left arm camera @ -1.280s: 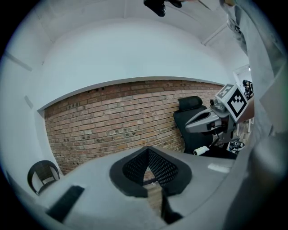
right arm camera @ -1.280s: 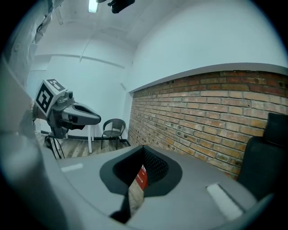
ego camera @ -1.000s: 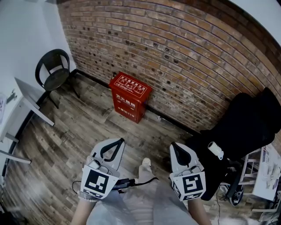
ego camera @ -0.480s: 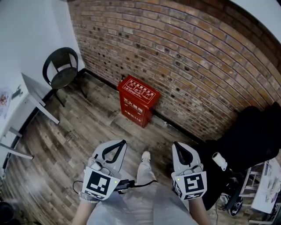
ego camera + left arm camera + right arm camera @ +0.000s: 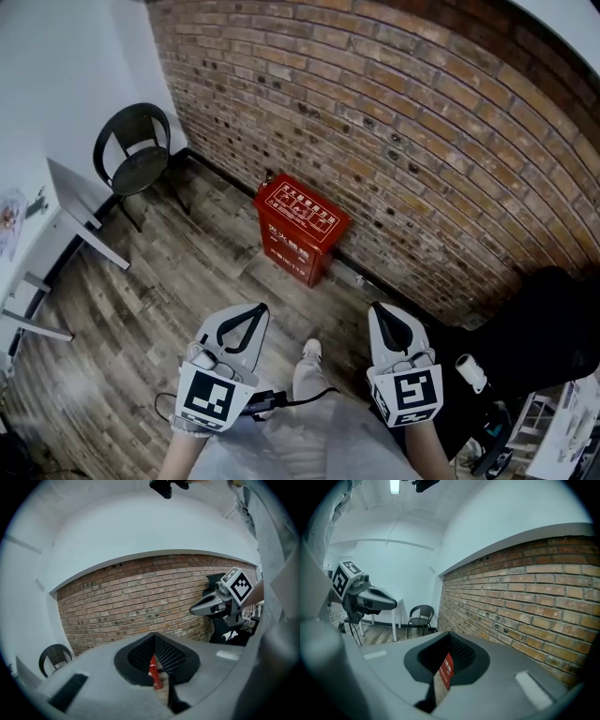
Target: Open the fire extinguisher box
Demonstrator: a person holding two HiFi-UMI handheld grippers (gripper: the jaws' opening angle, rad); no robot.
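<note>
The left gripper (image 5: pixel 259 307) and right gripper (image 5: pixel 376 308) are hanging clenched, empty, with the closed box (image 5: pixel 300 228) sitting at twelve o'clock, well apart, against the wall (image 5: pixel 403 122).

A red brick wall (image 5: pixel 403 122) with pale mortar runs across the far side of the room, some bricks pitted with small dark holes, and a black skirting strip (image 5: pixel 214 169) lines its foot. It meets a plain white wall (image 5: pixel 56 75) at the left corner. The floor (image 5: pixel 141 300) is laid with grey-brown wood-look planks. A black chair (image 5: pixel 141 155) with a rounded back stands in that corner, just beside the brick wall. Near it along the white wall is a white table (image 5: pixel 67 190) on thin legs. The ceiling (image 5: pixel 140 527) is white, and a bright strip light (image 5: pixel 395 485) is fixed overhead.
</note>
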